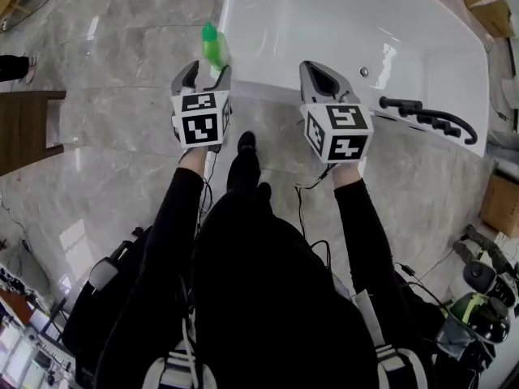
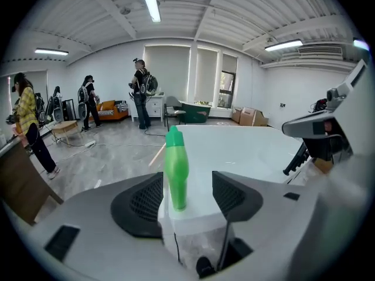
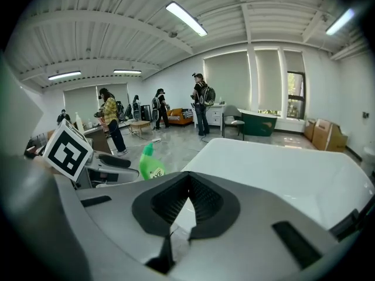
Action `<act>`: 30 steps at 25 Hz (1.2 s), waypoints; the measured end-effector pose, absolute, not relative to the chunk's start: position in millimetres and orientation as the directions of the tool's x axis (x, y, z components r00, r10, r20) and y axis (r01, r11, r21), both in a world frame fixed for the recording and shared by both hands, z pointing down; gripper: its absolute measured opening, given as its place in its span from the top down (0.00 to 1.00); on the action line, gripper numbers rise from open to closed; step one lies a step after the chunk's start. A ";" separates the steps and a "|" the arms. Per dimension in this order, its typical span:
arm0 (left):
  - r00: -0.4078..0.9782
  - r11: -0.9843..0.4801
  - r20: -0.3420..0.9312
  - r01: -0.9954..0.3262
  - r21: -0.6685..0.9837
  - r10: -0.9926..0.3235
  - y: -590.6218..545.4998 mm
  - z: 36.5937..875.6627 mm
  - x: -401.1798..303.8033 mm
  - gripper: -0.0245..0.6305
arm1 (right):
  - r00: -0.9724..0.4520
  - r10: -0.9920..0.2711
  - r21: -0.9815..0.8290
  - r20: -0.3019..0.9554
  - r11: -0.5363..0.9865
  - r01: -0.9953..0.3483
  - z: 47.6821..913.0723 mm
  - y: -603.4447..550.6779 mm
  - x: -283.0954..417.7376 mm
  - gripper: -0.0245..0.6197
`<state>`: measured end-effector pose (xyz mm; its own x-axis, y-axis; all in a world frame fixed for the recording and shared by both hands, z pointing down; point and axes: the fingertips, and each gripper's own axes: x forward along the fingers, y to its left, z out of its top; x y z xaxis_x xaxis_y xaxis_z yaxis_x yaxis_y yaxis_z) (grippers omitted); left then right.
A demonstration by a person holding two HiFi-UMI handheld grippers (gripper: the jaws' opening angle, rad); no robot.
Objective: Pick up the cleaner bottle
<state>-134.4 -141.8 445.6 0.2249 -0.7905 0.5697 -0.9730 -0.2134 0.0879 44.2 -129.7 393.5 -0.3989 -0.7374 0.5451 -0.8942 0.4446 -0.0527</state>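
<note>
Green cleaner bottle stands btwn wide-apart jaws of L gripper — R gripper pinched closed.

Bright, even light falls from long white ceiling tube lamps and pale blinded windows. Glare streaks the glossy white bathtub and the polished grey marble floor. Both gripper views bulge fisheye-fashion, with black corners. The green plastic cleaner bottle looks sharp; nearer grey plastic is blurred.
</note>
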 end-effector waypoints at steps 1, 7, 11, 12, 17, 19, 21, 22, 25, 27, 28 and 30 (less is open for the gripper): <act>0.224 -0.211 0.579 -0.973 0.091 -0.784 -145.7 450.7 -134.4 0.56 | -0.398 -0.735 -0.053 0.549 0.445 -0.894 395.8 -134.5 44.2 0.96; 0.221 -0.192 0.613 -0.975 0.114 -0.758 -164.6 474.3 -134.2 0.55 | -0.402 -0.717 -0.054 0.569 0.455 -0.889 405.7 -156.3 38.4 0.96; 0.221 -0.178 0.632 -0.975 0.132 -0.743 -175.0 489.3 -136.2 0.55 | -0.409 -0.699 -0.059 0.586 0.467 -0.882 416.2 -167.7 29.1 0.96; 0.220 -0.174 0.635 -0.975 0.135 -0.741 -176.5 492.0 -136.7 0.55 | -0.411 -0.695 -0.061 0.590 0.469 -0.881 418.6 -169.5 26.6 0.96; 0.218 -0.180 0.646 -0.976 0.126 -0.732 -181.6 504.0 -134.6 0.55 | -0.420 -0.676 -0.076 0.606 0.476 -0.876 429.5 -174.7 20.1 0.96; 0.214 -0.181 0.652 -0.976 0.119 -0.727 -183.2 509.8 -133.5 0.55 | -0.421 -0.670 -0.081 0.612 0.477 -0.875 434.0 -177.2 19.1 0.96; 0.209 -0.178 0.658 -0.977 0.114 -0.723 -184.9 515.7 -133.5 0.55 | -0.421 -0.665 -0.084 0.616 0.477 -0.875 438.3 -180.1 18.3 0.96; 0.206 -0.177 0.662 -0.978 0.112 -0.721 -185.4 518.6 -133.6 0.55 | -0.421 -0.663 -0.086 0.619 0.476 -0.875 440.3 -181.5 18.0 0.96; 0.194 -0.170 0.670 -0.980 0.102 -0.716 -186.6 527.2 -133.9 0.55 | -0.420 -0.656 -0.092 0.626 0.473 -0.876 445.5 -185.7 17.9 0.96; 0.185 -0.165 0.673 -0.982 0.094 -0.716 -187.5 534.5 -133.8 0.55 | -0.419 -0.654 -0.096 0.630 0.470 -0.877 448.4 -188.9 18.2 0.96; 0.182 -0.164 0.677 -0.982 0.091 -0.713 -187.4 537.8 -133.4 0.55 | -0.419 -0.652 -0.099 0.632 0.469 -0.878 449.8 -190.2 18.1 0.96; 0.178 -0.163 0.688 -0.983 0.088 -0.704 -186.6 542.0 -132.5 0.55 | -0.420 -0.649 -0.104 0.634 0.467 -0.878 452.1 -192.2 17.4 0.96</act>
<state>-132.5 -186.6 542.0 0.1779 -0.7040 0.6876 -0.9828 -0.1625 0.0878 17.4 -192.2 452.1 -0.4202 -0.6489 0.6343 -0.8780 0.4672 -0.1037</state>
